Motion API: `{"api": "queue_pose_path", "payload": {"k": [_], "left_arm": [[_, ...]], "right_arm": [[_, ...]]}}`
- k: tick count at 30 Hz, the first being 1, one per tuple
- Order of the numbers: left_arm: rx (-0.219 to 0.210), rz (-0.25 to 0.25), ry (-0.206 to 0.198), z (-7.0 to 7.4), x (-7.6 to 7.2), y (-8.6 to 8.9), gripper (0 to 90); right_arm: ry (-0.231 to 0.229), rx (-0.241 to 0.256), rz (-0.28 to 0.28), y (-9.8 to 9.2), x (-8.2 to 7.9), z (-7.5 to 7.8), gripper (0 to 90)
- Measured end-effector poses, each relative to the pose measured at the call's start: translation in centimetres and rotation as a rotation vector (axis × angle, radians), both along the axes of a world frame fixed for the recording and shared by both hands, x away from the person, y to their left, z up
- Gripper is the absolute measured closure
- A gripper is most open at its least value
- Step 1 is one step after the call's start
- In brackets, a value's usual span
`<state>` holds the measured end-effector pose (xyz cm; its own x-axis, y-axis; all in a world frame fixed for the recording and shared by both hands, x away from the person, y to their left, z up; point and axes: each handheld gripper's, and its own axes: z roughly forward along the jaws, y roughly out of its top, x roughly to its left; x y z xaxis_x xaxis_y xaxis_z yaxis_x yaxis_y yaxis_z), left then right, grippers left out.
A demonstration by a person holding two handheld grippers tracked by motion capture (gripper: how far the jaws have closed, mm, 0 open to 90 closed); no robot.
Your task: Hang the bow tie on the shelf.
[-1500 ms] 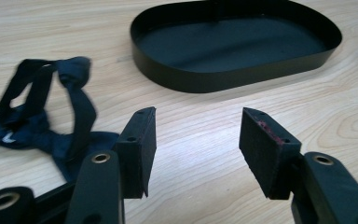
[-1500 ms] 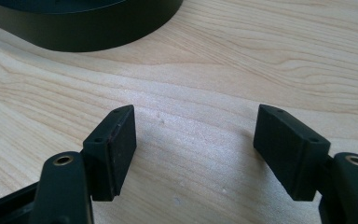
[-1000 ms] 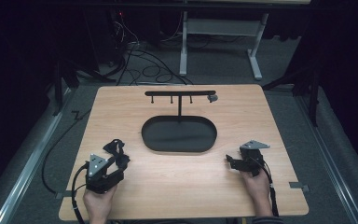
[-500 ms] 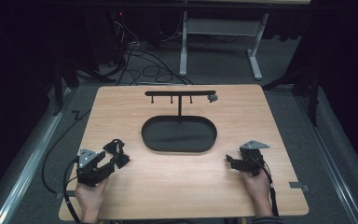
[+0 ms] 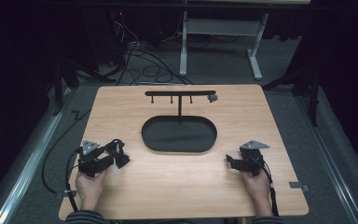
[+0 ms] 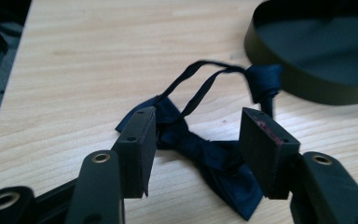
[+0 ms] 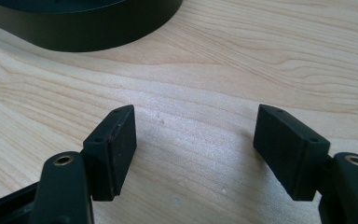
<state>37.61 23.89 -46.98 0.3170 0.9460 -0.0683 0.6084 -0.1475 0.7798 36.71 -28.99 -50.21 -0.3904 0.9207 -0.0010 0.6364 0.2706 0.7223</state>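
The dark navy fabric bow tie [image 6: 205, 154] lies flat on the light wooden desk [image 5: 177, 182], just off the left end of the black oval tray [image 5: 179, 134] w/ its T-shaped hook stand [image 5: 180, 93]; its thin strap loops back toward the tray wall, prob. so the knot can be gripped w/o snagging. Left tongs [image 6: 198, 140] are apart, straddling the tie's middle and clamped on nothing; looks like a pinch is lined up. Right tongs [image 7: 196, 140] sit apart too, off the tray's right end over bare desk, likely parked until needed.
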Motion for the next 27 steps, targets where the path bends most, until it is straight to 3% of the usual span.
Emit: {"api": "queue_pose_path", "payload": {"k": [7, 11, 19, 22, 27], "left_arm": [[0.025, 0.004, 0.013, -0.4, 1.5, 0.1, 46.0], [0.019, -0.008, -0.011, -0.5, 2.1, -0.1, 46.0], [0.03, -0.039, 0.02, -1.0, 3.4, -0.4, 48.1], [0.015, -0.046, 0.034, -1.3, 3.8, -0.4, 51.7], [-0.005, -0.05, 0.048, -1.6, 4.2, -0.3, 65.1]], "right_arm": [[0.0, 0.0, 0.0, 0.0, 0.0, 0.0, 31.3], [0.0, -0.001, 0.0, 0.0, 0.0, 0.0, 31.3], [0.0, -0.002, -0.001, 0.0, 0.0, 0.0, 31.4], [0.0, -0.003, -0.002, 0.0, 0.0, 0.0, 31.4], [0.0, -0.002, -0.001, 0.0, 0.0, 0.0, 31.4]]}}
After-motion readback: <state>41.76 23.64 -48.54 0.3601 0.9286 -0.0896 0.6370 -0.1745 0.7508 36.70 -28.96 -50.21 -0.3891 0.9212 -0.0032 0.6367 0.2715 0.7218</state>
